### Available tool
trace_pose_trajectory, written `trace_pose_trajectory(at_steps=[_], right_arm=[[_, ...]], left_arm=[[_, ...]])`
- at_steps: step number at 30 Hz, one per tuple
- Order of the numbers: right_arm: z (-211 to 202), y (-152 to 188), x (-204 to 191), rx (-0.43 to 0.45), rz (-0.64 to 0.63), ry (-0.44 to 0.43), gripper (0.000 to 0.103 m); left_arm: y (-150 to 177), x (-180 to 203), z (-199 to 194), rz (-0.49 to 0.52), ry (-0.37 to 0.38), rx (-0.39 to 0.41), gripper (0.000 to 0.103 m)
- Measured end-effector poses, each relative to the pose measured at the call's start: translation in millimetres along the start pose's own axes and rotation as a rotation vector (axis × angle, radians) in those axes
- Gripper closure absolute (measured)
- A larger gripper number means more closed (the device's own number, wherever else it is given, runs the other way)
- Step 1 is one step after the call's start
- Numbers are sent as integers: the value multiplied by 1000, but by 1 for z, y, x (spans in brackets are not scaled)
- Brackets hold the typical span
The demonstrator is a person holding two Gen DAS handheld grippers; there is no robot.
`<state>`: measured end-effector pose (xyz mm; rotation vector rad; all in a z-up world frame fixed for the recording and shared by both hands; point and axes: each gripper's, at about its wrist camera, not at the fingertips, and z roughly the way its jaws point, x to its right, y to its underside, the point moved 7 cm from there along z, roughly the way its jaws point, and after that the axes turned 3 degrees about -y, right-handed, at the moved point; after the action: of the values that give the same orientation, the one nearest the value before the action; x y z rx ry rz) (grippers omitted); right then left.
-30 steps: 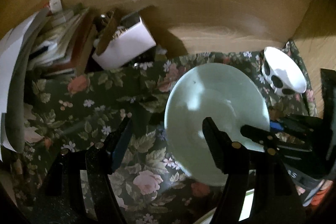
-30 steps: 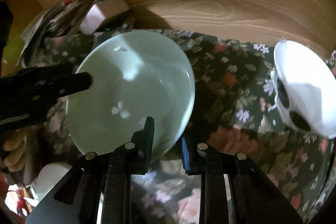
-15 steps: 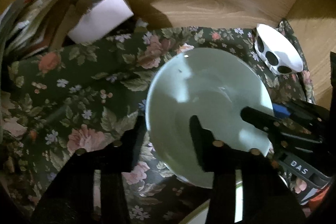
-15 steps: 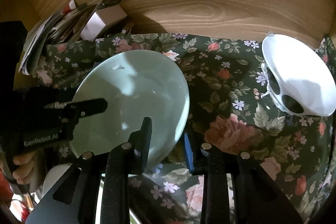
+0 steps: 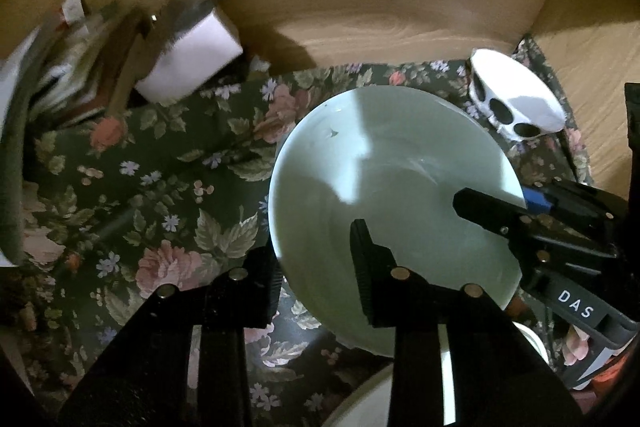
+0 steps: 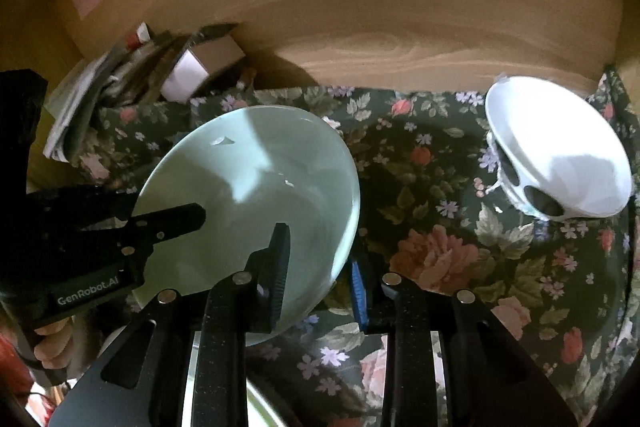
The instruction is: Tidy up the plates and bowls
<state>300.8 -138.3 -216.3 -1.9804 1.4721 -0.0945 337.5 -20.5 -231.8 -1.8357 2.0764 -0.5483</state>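
You had both tongs, left (image 5: 316, 259) and right (image 6: 320, 263), clenched on the pale green plate's (image 5: 400, 179) rim, left just closing; white bowl (image 6: 560, 147) remained unsorted on the counter (image 6: 420, 227).

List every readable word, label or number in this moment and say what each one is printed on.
"DAS" on a white-on-black label on the right tool, seen in the left wrist view.
"GenRobot.AI" on the black body of the left tool, seen in the right wrist view.
The stacked papers and books and the white box show no legible print; too blurred.
The pale green round plate and white spotted bowl carry no text.
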Motion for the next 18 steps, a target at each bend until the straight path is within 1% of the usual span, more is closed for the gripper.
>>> trace_pose_trajectory(at_steps=[4, 9, 18], right_arm=[[-20, -5, -8, 50, -12, 6, 78], [-39, -8, -20, 90, -25, 2, 79], [-71, -5, -49, 146, -67, -3, 79]], left_arm=[[-1, 0, -26, 7, 3, 70, 72], [0, -2, -55, -5, 8, 133, 72], [14, -13, -100, -32, 17, 207, 72]])
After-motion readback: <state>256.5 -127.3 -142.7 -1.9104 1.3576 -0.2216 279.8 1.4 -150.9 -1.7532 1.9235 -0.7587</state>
